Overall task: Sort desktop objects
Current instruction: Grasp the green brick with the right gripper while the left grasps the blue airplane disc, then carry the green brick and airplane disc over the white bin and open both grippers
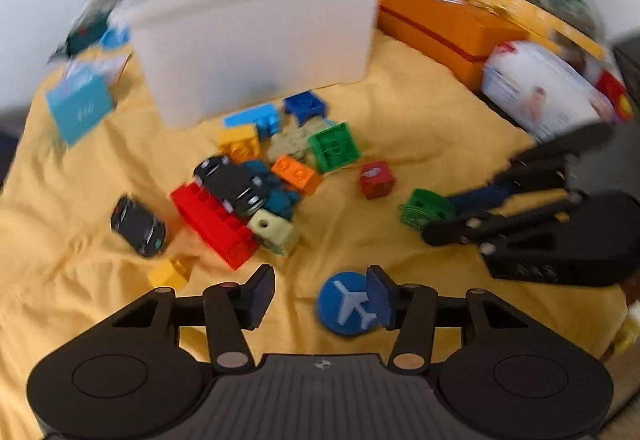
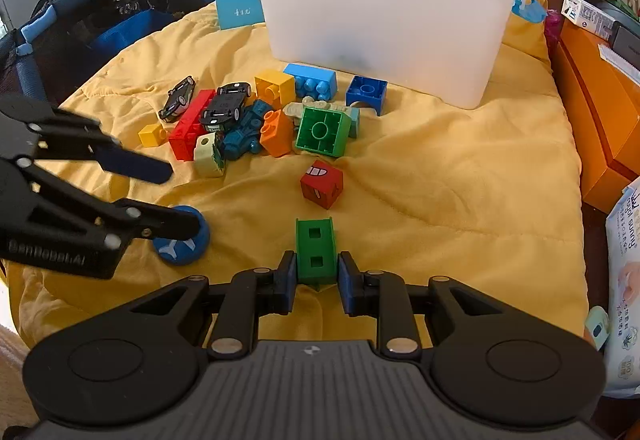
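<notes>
The right tool (image 2: 317, 280) clamps a small green block (image 2: 315, 250) between its pads, low over the yellow blanket (image 2: 440, 176). The left tool (image 1: 320, 296) stands open, one pad beside a blue airplane disc (image 1: 346, 304) that lies on the blanket. Loose bricks and toy cars lie heaped before the white bin (image 2: 384, 20).

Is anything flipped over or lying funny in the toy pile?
Yes. One black toy car lies upside down on top of the red brick, its underside facing up. The big green block is tipped on its side, hollow bottom showing. The other black car sits on the yellow blanket, resting on its wheels.
</notes>
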Motion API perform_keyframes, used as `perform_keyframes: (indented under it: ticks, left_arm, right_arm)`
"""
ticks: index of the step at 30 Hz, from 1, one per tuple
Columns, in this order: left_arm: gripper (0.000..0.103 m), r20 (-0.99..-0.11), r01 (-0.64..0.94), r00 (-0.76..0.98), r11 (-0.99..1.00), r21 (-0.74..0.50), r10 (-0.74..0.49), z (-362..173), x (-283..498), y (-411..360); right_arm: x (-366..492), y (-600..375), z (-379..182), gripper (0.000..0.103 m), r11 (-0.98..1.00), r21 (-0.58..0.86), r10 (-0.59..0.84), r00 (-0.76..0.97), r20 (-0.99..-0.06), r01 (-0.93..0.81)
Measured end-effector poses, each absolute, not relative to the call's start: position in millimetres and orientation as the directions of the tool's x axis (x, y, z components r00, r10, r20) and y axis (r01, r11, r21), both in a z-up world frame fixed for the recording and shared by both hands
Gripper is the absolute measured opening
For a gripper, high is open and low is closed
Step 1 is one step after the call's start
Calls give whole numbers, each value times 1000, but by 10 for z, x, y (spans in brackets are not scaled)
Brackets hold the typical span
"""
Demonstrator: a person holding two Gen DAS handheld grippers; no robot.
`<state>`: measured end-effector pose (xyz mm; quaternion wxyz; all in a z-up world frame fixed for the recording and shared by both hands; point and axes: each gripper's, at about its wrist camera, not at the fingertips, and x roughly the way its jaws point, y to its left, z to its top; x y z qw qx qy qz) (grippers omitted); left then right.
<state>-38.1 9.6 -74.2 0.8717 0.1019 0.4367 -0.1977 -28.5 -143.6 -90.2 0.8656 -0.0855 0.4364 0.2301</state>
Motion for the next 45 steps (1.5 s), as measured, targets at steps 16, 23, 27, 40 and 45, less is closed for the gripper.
perform_keyframes:
  ticks: [16, 23, 27, 40, 45]
  left_arm:
    - [42, -820, 480, 496, 877, -17, -287, -932, -402, 58]
    - [43, -764, 501, 560, 865, 6, -319, -573, -364, 74]
    - [43, -695, 493, 636, 870, 32, -335, -207, -231, 101]
    - [43, -481, 400, 833, 898, 184, -273, 642, 839, 102]
    - [43, -494, 366, 838, 910, 195, -231, 548, 1299, 35]
  right_arm:
    - [-275, -1341, -955, 24, 863, -4, 303, 524, -796, -505]
    - [-329, -1330, -772, 24, 863, -71, 276, 582, -765, -501]
    - [-287, -1349, -526, 24, 870, -110, 270, 650, -711, -481]
    - [511, -1384, 257, 24, 909, -155, 267, 824, -500, -388]
    - [940, -1349, 334, 24, 928, -115, 257, 834, -487, -353]
